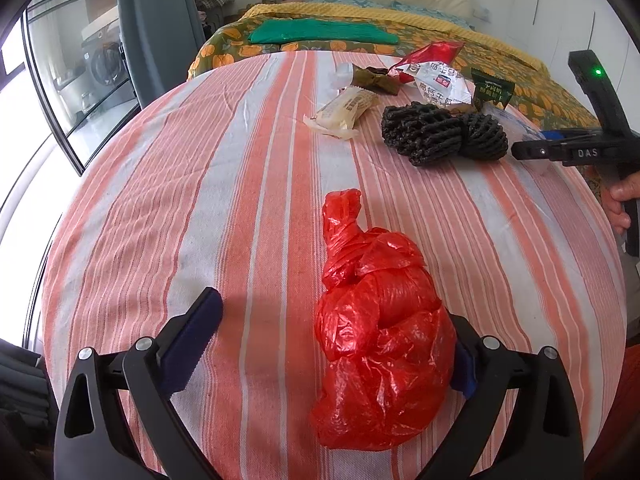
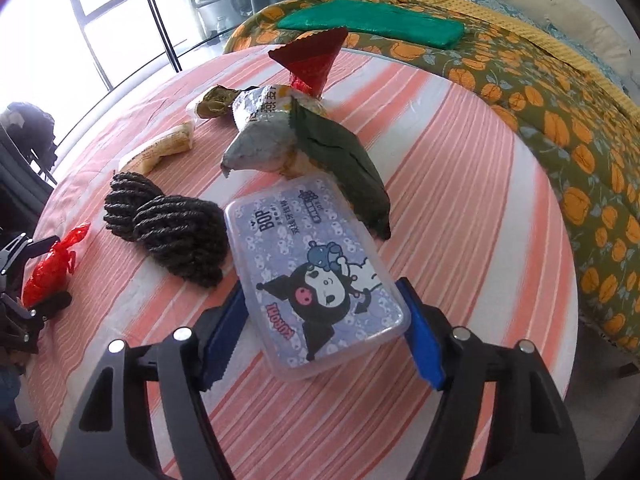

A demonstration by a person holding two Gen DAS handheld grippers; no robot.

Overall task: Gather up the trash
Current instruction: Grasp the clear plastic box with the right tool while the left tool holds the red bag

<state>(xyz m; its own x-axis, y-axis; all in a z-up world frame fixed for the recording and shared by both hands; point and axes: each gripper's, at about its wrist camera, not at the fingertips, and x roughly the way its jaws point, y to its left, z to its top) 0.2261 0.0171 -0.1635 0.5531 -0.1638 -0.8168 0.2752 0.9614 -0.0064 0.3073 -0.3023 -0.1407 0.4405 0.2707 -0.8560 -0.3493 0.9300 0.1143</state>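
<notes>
The flat plastic box with the cartoon lid lay between the fingers of the right gripper, both blue pads at its long edges; whether they already pinched it I could not tell, though the straddle looked meant for a lift. Just beyond its far end sat the heap of wrappers, and to its left the black foam netting. The red plastic bag, knotted shut, lay inside the left gripper, against its right finger, with a clear gap to the left one, jaws wide. All rested on the striped tablecloth.
</notes>
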